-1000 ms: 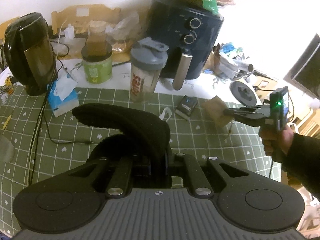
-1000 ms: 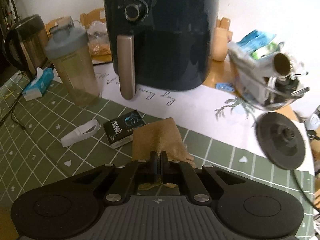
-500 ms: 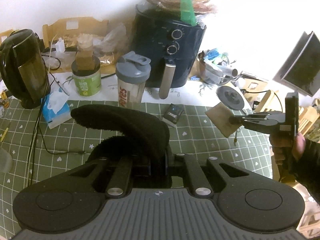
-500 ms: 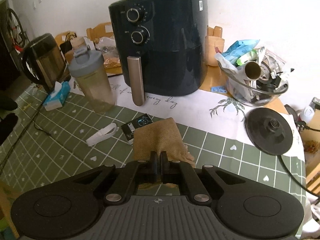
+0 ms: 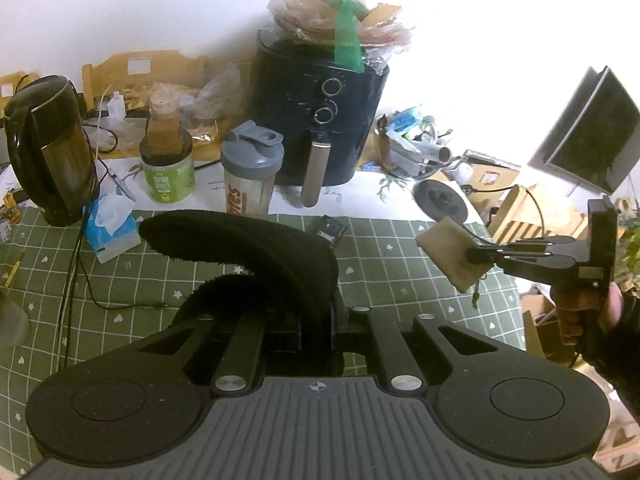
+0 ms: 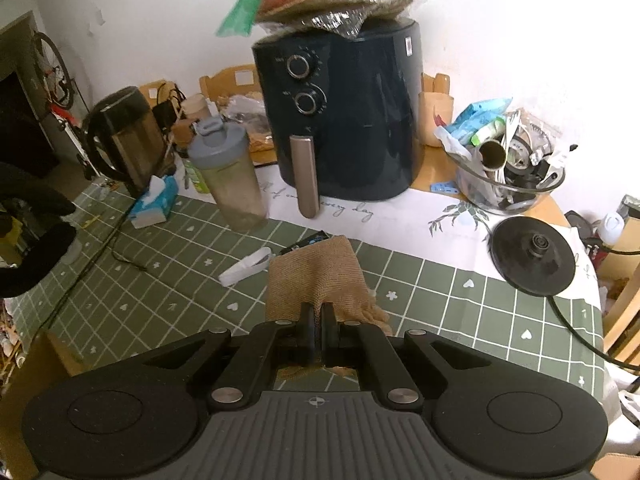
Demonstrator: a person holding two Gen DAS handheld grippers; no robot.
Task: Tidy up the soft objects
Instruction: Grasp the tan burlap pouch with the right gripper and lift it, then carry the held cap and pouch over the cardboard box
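Crowding the table (image 6: 440,280): air fryer (image 6: 352,120), shaker bottle (image 6: 230,176)

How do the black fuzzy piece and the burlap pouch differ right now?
The black fuzzy piece is dark, long and curls into an arch; the burlap pouch is tan, small, flat and woven. The left gripper holds the black one, the right gripper the pouch. Both are soft, pinched at one end and lifted off the green tablecloth.

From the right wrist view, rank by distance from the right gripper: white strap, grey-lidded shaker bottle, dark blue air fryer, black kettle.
1. White strap, flat on the green cloth, just left of the right gripper.
2. Grey-lidded shaker bottle, further back left.
3. Dark blue air fryer, behind, centre.
4. Black kettle, far left; close to the fryer's distance.
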